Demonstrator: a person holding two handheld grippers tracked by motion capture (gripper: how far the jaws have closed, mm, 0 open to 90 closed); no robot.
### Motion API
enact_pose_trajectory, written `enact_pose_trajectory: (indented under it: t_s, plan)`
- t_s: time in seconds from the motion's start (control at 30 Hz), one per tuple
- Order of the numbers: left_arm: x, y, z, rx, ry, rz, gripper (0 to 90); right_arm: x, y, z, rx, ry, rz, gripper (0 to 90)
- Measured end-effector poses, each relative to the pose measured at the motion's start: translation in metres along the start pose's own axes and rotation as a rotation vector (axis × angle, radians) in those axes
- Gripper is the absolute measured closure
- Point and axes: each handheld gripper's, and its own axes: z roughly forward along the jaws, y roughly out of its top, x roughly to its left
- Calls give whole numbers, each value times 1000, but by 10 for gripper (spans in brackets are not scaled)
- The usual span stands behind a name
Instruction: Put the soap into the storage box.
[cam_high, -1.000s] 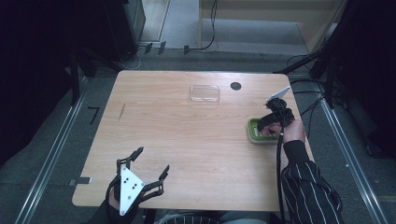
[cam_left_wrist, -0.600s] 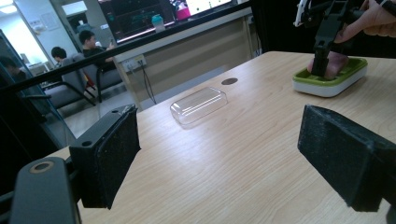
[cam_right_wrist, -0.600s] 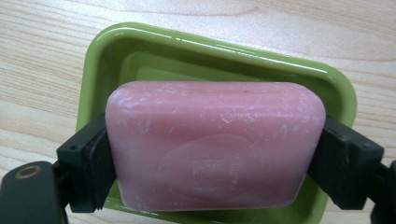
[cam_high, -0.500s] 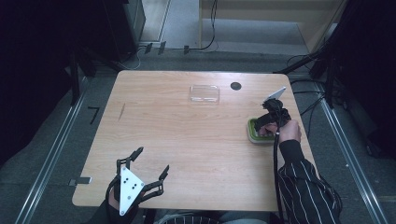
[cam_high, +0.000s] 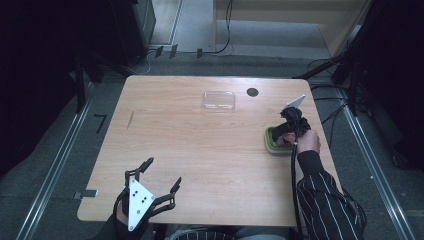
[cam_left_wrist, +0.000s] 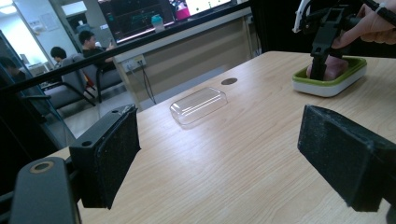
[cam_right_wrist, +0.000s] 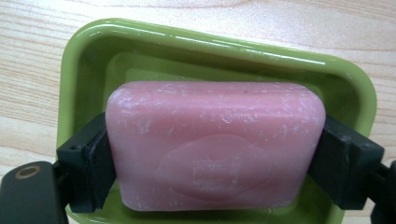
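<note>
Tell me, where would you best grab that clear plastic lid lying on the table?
Probably across its two long sides, coming straight down from above. The clear lid lies flat and low on the table, dome up, with free wood all round. Its narrow width should fit between open jaws better than its length.

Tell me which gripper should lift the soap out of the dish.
Right: the right gripper is shut on the pink soap in the green dish. The left gripper sits open, far off.
</note>
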Motion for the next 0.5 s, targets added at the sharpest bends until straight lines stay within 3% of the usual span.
enact_pose_trajectory:
  t_s: [0.5]
  plan:
    - [0, 0, 0, -2, 0, -2, 131, -1, 0, 3, 1, -7, 16, 137]
